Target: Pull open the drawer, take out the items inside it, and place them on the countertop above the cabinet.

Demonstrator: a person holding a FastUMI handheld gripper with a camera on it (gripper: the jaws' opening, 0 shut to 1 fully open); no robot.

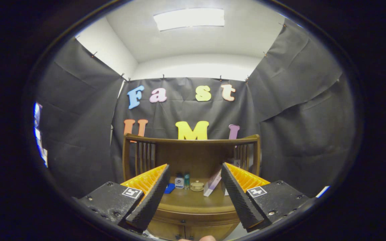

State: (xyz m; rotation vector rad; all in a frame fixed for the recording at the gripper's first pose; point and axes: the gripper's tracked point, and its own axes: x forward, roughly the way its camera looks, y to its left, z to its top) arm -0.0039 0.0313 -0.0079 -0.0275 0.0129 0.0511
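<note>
Your jaws (194, 195) are spread wide, nothing between the pads; both fingers (151, 197) point at the cabinet from above and in front.

The cabinet (193, 214) is brown wood with a curved front edge. Its top surface (193, 201) sits just ahead of the fingers and shows in the gap between them. A raised back rail (191, 140) with slatted sides wraps the rear of the surface. Below the front edge you see two panel fronts (169, 231) split by a vertical seam; can't tell from here which is the drawer. They look closed.

On the surface, toward the back, left to right:
- 1 blue flat item (170, 188), partly hidden by your left finger
- 1 small white bottle with dark label (179, 182)
- 1 slim green-teal bottle (187, 180), just beside the white one
- 1 small cream lidded dish (197, 185)
- 1 white-and-purple box (212, 183), tilted, leaning right
- something pale (226, 191) behind the right finger, too hidden to identify

Five clear items in total, loosely in a row, near each other but mostly apart. They take up the rear middle of the surface; the front strip is bare wood.

A fingertip (208, 238) shows right below the cabinet front, between your fingers.
</note>
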